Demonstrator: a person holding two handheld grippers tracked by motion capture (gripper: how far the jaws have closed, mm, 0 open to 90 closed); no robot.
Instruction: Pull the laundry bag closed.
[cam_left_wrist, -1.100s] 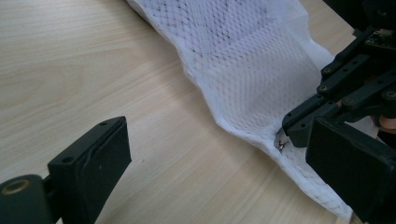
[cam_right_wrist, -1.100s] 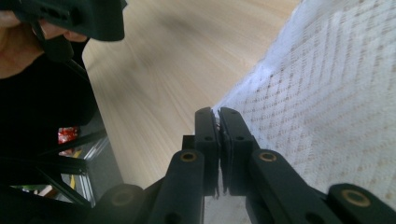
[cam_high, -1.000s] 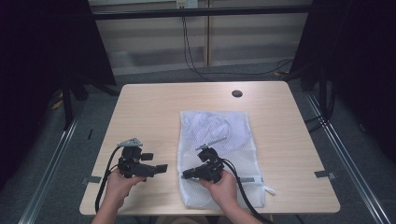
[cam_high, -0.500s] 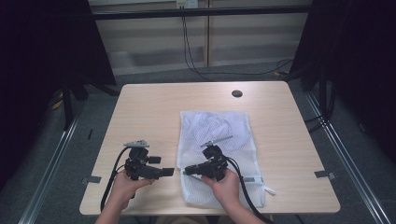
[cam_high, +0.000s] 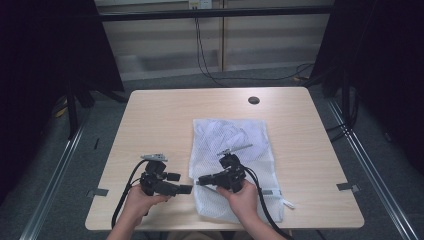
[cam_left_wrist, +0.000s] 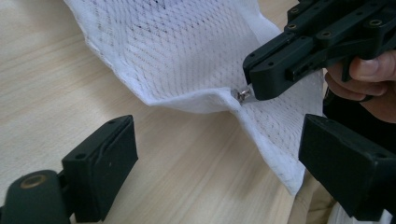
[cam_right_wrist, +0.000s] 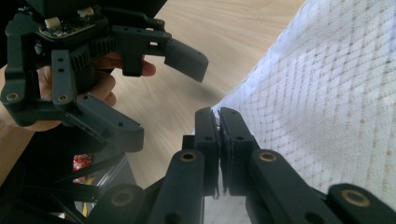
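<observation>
Left gripper view is showing us the step we are judging to be in hand: opening the white mesh zippered laundry bag (cam_left_wrist: 187, 51) by its small metal zipper pull (cam_left_wrist: 243, 94). Our right gripper (cam_right_wrist: 219, 140) is pinching that pull at the bag's hemmed edge, jaws pressed together with only the tab and a sliver of fabric between them, just at the fingertips. Our left gripper (cam_left_wrist: 219, 154) is gaping wide, holding nothing, its two black pads (cam_left_wrist: 100, 165) straddling the bare light wooden table (cam_left_wrist: 42, 70) just short of the bag's edge.

To do this well, we are thinking the left jaws should close on the hem right beside the pull, so the fabric stays taut while the right draws the slider along the zip line rather than lifting the whole bag. A shallow, level grip should avoid snagging the mesh.

In the high view, both hands are lying low near the table's near edge, our left hand (cam_high: 142, 197) angled inward toward our right hand (cam_high: 245, 192), which is resting over the bag's near half, the grippers pointing at each other.
</observation>
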